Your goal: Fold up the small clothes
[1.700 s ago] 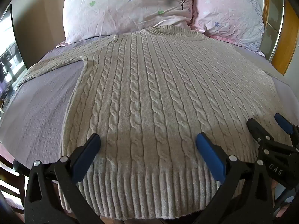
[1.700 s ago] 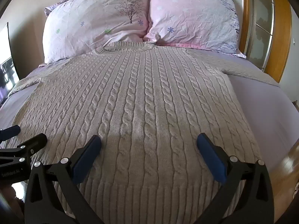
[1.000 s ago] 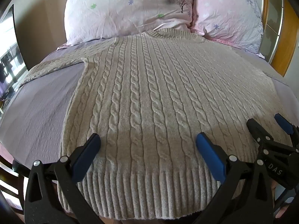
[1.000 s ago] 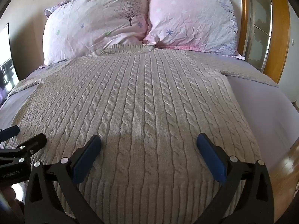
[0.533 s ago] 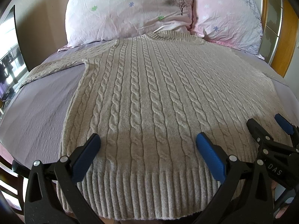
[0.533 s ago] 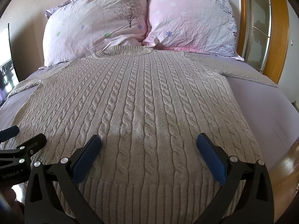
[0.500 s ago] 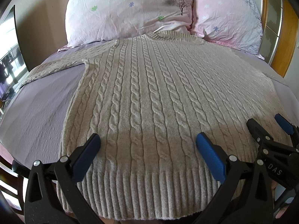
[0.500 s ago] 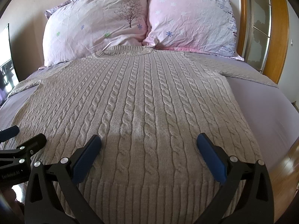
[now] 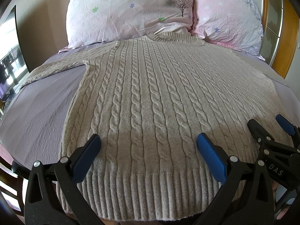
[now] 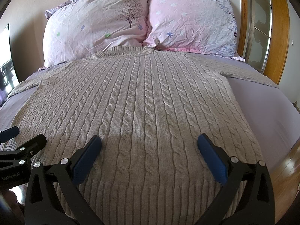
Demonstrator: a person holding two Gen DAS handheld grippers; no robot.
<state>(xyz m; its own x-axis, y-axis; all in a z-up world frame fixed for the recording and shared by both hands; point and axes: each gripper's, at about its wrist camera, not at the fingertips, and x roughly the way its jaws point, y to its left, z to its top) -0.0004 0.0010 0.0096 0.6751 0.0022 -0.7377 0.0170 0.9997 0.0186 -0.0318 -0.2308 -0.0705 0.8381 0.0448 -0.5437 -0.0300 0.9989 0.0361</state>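
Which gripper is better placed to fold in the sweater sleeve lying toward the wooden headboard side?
Probably the right gripper: open over the hem, nearer that sleeve of the sweater. The left gripper sits toward the opposite edge.

Left wrist view: the beige cable-knit sweater (image 9: 150, 97) has its ribbed hem partly covered by the black arms of the left tool (image 9: 148, 146), whose jaws stand wide apart. The sweater's right sleeve runs out of sight behind the right tool (image 9: 268, 127), itself cut by the frame edge. The left sleeve end fades at the purple bed sheet (image 9: 37, 108) edge.

Right wrist view: the hem's lowest portion is cut off by the bottom edge. The sweater's collar hides the lower edges of the two pink floral pillows (image 10: 105, 26). The dark screen-like panel (image 10: 5, 60) at far left is cropped; identity undetermined.
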